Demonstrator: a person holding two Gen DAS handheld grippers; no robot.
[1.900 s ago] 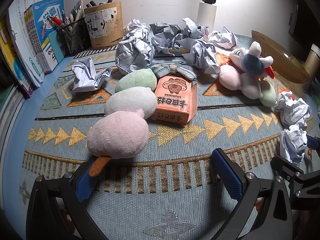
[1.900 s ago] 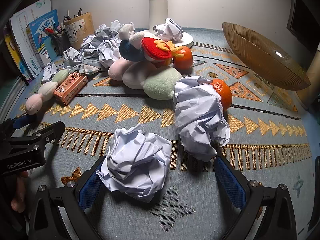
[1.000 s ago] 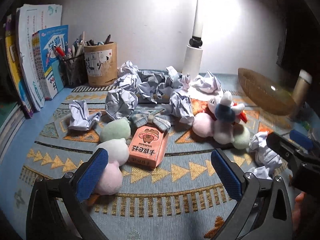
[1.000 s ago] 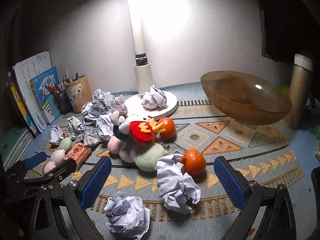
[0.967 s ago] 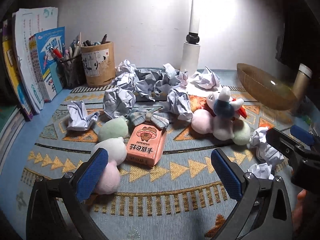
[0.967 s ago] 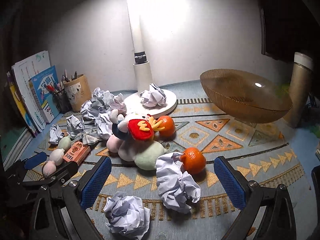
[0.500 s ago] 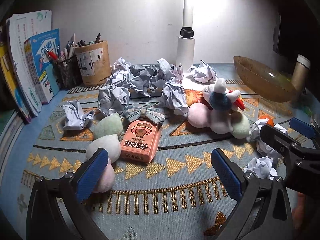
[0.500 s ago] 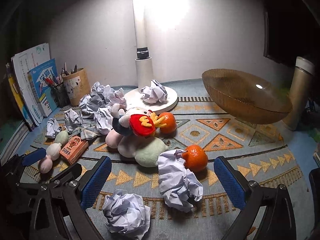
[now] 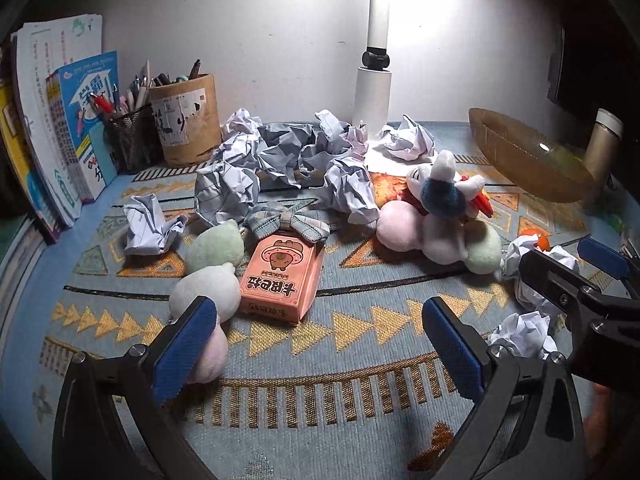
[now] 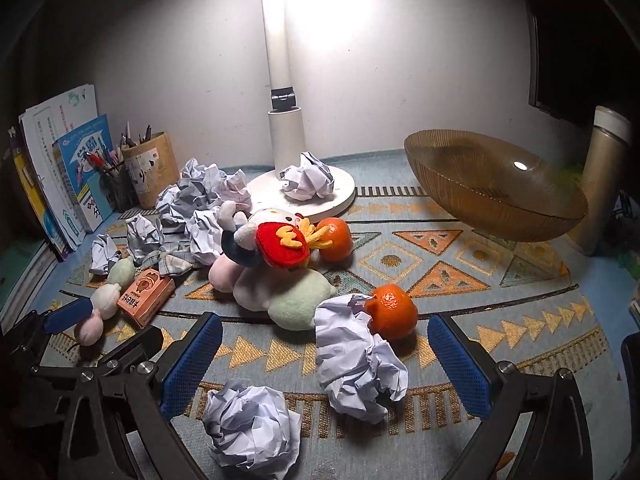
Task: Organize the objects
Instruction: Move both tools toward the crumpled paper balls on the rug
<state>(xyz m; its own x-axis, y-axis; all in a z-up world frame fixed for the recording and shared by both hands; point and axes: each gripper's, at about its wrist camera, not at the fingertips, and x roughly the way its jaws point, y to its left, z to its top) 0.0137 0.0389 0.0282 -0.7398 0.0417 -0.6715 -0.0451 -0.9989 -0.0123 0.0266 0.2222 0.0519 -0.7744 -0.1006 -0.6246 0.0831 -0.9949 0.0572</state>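
Both grippers hover open and empty above a patterned mat. My left gripper (image 9: 320,340) is over the pink box (image 9: 280,280) and the pastel dumpling plush (image 9: 204,280). My right gripper (image 10: 324,360) is over two crumpled paper balls (image 10: 356,364) (image 10: 252,426) and an orange (image 10: 390,312). A second orange (image 10: 336,238) lies behind a plush toy with a red cap (image 10: 272,256). More crumpled paper (image 9: 292,156) is piled by the lamp. An amber bowl (image 10: 496,188) stands at the right.
A white lamp base (image 10: 320,196) holds one paper ball. A pen holder (image 9: 186,120), a mesh pen cup (image 9: 128,136) and books (image 9: 52,120) stand at the back left. A plaid bow (image 9: 286,226) lies by the box. A tan bottle (image 10: 600,172) is at the far right.
Both grippers rose and pulled back from the mat about 1.9 s ago, then settled slightly closer. Both stayed open. Nothing on the mat moved.
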